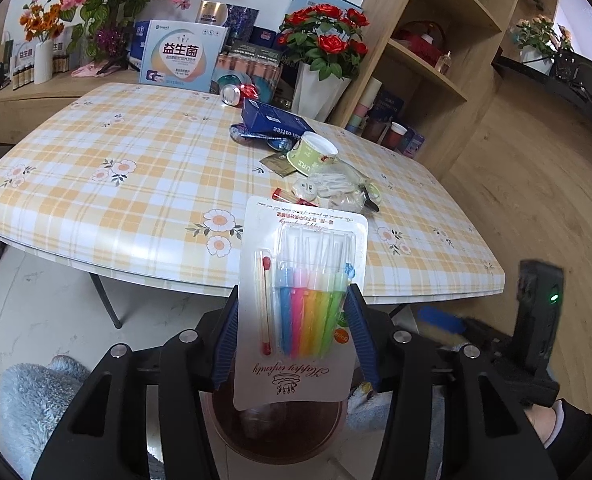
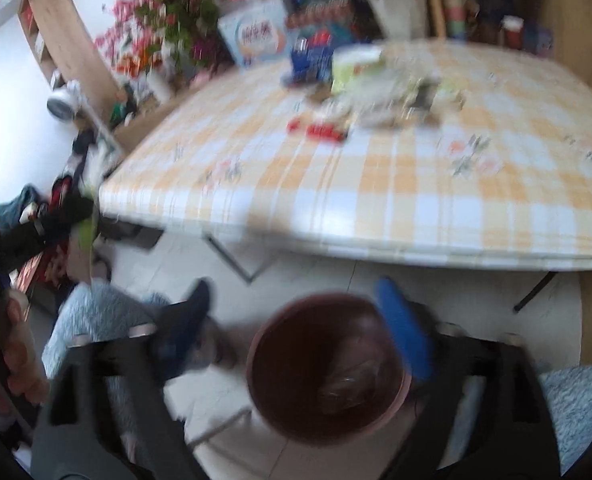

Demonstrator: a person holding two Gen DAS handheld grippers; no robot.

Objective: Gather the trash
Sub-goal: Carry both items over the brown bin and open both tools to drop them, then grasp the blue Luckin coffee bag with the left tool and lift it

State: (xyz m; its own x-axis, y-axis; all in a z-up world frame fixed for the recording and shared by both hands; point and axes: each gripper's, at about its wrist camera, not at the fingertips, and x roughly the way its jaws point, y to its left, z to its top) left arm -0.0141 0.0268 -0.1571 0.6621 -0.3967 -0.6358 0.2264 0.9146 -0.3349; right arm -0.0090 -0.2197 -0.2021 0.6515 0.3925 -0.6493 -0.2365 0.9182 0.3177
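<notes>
Left gripper (image 1: 293,316) clamping candle pack (image 1: 302,280), right view — blurred brown bin (image 2: 328,364)

The bin (image 2: 328,364) mouth gapes unblocked below; the table (image 1: 95,152) edge looms just beyond it.

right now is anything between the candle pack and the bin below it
Nothing visible. The left gripper holds the candle pack directly above the open brown bin, whose mouth holds only some trash at the bottom.
</notes>
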